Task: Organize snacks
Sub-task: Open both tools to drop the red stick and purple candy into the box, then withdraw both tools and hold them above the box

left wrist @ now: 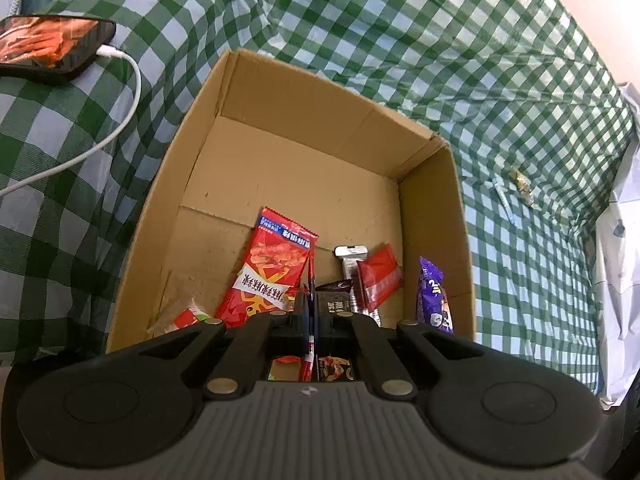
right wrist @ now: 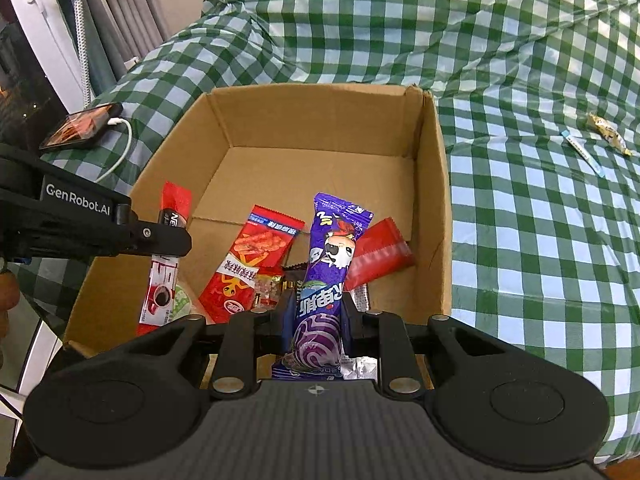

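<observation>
Left gripper point(left wrist: 311, 304) over the near end of the cardboard box point(left wrist: 428, 208), jaws pressed together on a thin red coffee stick sachet point(left wrist: 310, 280); from its own camera the sachet shows edge-on; the right wrist view shows the same sachet point(right wrist: 165, 256) flat-on, hanging from the left gripper point(right wrist: 170, 240) above the box's left side, a coffee cup printed on its lower half.

Right gripper point(right wrist: 316, 312) clamped on a purple snack packet point(right wrist: 326, 268); packet stands up along the fingers, its top end above the box floor; in the left wrist view the purple snack packet point(left wrist: 434, 296) is near the box's right wall.

Box open-topped, resting on a green-checked bedspread point(right wrist: 520, 220); inside, at the near end: a large red snack bag point(right wrist: 250, 260), a small red packet point(right wrist: 378, 254), a dark wrapper partly hidden behind the purple packet; far half of the floor bare cardboard.

On the bedspread right of the box, well apart from it: a slim white-and-blue stick point(right wrist: 582, 152) and a gold-wrapped sweet point(right wrist: 608, 130) beside it; left of the box, a phone point(right wrist: 82, 126), screen lit, with a white cable point(right wrist: 120, 152) plugged in.
</observation>
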`<state>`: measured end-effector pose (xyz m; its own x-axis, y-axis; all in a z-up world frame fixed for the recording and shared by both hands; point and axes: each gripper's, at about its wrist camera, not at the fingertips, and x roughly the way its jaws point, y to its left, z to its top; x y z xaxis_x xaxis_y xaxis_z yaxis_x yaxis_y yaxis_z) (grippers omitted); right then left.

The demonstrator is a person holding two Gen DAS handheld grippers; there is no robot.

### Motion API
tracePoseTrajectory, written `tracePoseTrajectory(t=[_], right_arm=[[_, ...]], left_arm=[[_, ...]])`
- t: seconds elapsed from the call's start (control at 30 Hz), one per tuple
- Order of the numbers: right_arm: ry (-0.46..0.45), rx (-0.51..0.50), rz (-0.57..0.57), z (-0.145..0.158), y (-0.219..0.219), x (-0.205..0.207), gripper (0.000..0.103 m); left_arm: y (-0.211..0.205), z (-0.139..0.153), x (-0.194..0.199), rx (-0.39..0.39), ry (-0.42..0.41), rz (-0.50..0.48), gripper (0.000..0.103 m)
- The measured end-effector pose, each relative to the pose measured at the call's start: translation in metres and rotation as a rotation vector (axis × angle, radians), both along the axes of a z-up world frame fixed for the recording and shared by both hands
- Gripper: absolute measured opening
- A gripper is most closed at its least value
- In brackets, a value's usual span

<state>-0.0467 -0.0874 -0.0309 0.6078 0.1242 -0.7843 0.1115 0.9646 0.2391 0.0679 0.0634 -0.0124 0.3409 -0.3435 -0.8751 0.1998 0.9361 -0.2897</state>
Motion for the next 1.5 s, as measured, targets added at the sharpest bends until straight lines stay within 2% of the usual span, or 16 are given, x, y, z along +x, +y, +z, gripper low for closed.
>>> tracePoseTrajectory(t=[0.27,0.3,0.33,0.37,0.4,0.43,0.47,0.5,0.67,0.9,1.03,1.17,1.5], right_arm=[[0.021,0.017,0.001,-0.01,0.0,0.009,0.024],[0.022,0.017,0.001,-0.01,0.0,0.01,0.024],[0.023,0.013,-0.001,-0.011,-0.001,0.011,0.024],[0.02,0.002,-0.007,-0.011,-0.001,0.01,0.03],[0.015,-0.012,-0.01,-0.01,0.0,0.011,0.037],[0.01,-0.018,-0.012,-0.009,0.0,0.012,0.052],[0.005,-0.015,-0.018,-0.007,-0.001,0.011,0.063],[0.002,-0.007,-0.028,-0.006,-0.003,0.011,0.067],[0.013,0.014,-0.061,0.004,-0.005,0.002,0.084],[0.0,0.018,-0.064,0.022,0.005,-0.034,0.09],[-0.014,-0.004,-0.057,0.033,0.014,-0.059,0.092],[-0.033,-0.031,-0.039,0.042,0.026,-0.082,0.098],[-0.114,-0.096,-0.024,0.066,0.044,-0.126,0.102]], left_arm=[[0.0,-0.011,0.008,0.027,0.028,0.014,0.002],[0.001,-0.011,0.009,0.031,0.032,0.026,0.005],[0.002,-0.011,0.01,0.034,0.031,0.036,0.017],[0.003,-0.011,0.011,0.032,0.033,0.042,0.028],[0.005,-0.01,0.012,0.032,0.035,0.052,0.059],[0.007,-0.009,0.011,0.033,0.031,0.07,0.086],[0.009,-0.007,0.01,0.039,0.022,0.091,0.094],[0.011,-0.004,0.008,0.045,0.005,0.108,0.098],[0.015,0.011,-0.004,0.078,-0.03,0.097,0.102],[0.023,0.031,-0.037,0.143,-0.073,0.058,0.102],[0.032,0.039,-0.061,0.147,-0.074,0.06,0.102],[0.04,0.05,-0.085,0.164,-0.106,0.057,0.102],[0.045,0.067,-0.139,0.192,-0.184,0.037,0.103]])
